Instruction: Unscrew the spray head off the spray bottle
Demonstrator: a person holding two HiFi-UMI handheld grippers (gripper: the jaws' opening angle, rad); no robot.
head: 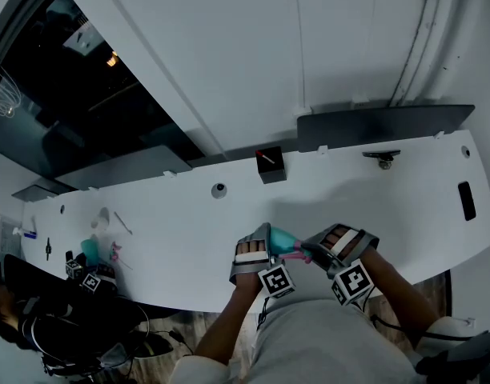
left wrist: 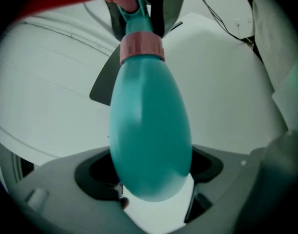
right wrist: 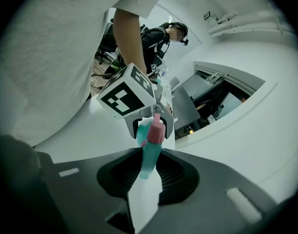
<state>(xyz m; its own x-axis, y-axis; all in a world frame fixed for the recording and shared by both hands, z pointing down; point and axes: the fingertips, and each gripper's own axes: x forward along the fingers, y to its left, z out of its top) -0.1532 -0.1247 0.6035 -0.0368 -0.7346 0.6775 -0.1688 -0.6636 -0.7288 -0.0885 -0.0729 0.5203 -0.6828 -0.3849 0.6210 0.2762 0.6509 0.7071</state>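
Note:
A teal spray bottle with a pink collar hangs level between my two grippers, above the white table's front edge. My left gripper is shut on its rounded body, which fills the space between the jaws. Beyond the body, the left gripper view shows the pink collar and the teal spray head. My right gripper is shut on the spray head, just short of the collar. The left gripper's marker cube faces me there.
A small black box stands mid-table, with a round hole to its left. A dark panel lines the back edge. Small teal and pink items lie at the far left. Another person sits in the background.

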